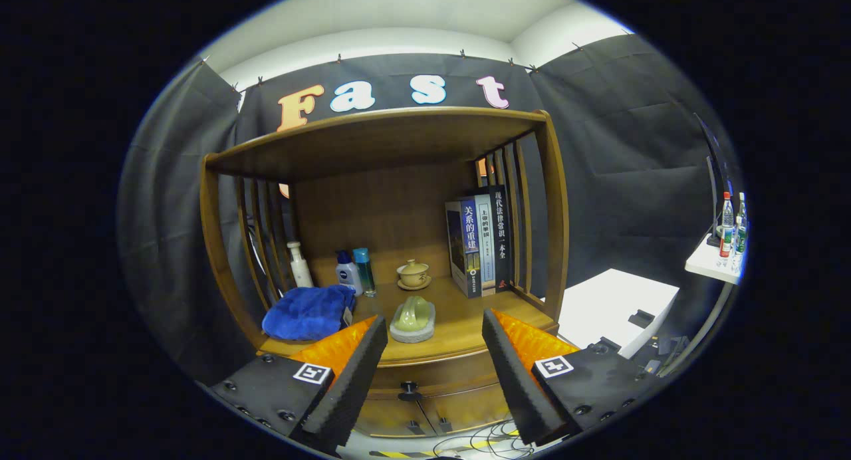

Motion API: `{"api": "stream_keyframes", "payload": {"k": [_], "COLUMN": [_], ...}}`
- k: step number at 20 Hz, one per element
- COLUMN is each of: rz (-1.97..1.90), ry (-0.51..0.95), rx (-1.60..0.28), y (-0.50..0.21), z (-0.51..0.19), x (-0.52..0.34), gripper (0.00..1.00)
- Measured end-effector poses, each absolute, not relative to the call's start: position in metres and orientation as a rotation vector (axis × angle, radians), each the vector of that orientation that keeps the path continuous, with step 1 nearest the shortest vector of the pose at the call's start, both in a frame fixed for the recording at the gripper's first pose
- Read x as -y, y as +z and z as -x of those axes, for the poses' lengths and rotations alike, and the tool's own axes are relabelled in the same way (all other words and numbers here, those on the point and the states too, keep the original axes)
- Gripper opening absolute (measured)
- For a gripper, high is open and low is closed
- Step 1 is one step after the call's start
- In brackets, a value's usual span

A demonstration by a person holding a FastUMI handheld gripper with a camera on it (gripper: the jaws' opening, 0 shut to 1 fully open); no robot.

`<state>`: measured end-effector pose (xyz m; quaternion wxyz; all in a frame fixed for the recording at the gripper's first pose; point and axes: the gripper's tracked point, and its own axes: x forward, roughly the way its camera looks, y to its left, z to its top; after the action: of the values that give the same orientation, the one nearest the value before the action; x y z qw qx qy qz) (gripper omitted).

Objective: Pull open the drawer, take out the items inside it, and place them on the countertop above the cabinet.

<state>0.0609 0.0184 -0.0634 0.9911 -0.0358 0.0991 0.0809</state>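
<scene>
My gripper (433, 322) is open, its two black foam fingers (352, 370) spread wide with nothing between them. They hang in front of a wooden cabinet. The drawer (425, 373) under the countertop is closed; its dark round knob (409, 388) sits just below and between my fingers. On the countertop (459, 327), just beyond the fingertips, a pale green cup lies on a grey dish (413, 320). A crumpled blue cloth (309, 312) rests at the counter's left, by my left finger. What is inside the drawer is hidden.
Farther back on the counter stand a white pump bottle (300, 264), two small blue-capped bottles (354, 270), a lidded tea cup on a saucer (413, 274) and several books (480, 239). A shelf (372, 137) roofs the counter. A white table (615, 307) stands to the right; cables (485, 440) lie on the floor.
</scene>
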Motion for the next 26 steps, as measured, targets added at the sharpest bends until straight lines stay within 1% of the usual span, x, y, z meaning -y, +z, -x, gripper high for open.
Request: {"api": "stream_keyframes", "payload": {"k": [3,26], "rz": [0.093,0.058], "ry": [0.154,0.179], "rx": [-0.177,-0.22], "y": [-0.057,-0.073], "z": [-0.06,-0.056], "x": [-0.018,-0.027], "gripper": [0.96,0.96]}}
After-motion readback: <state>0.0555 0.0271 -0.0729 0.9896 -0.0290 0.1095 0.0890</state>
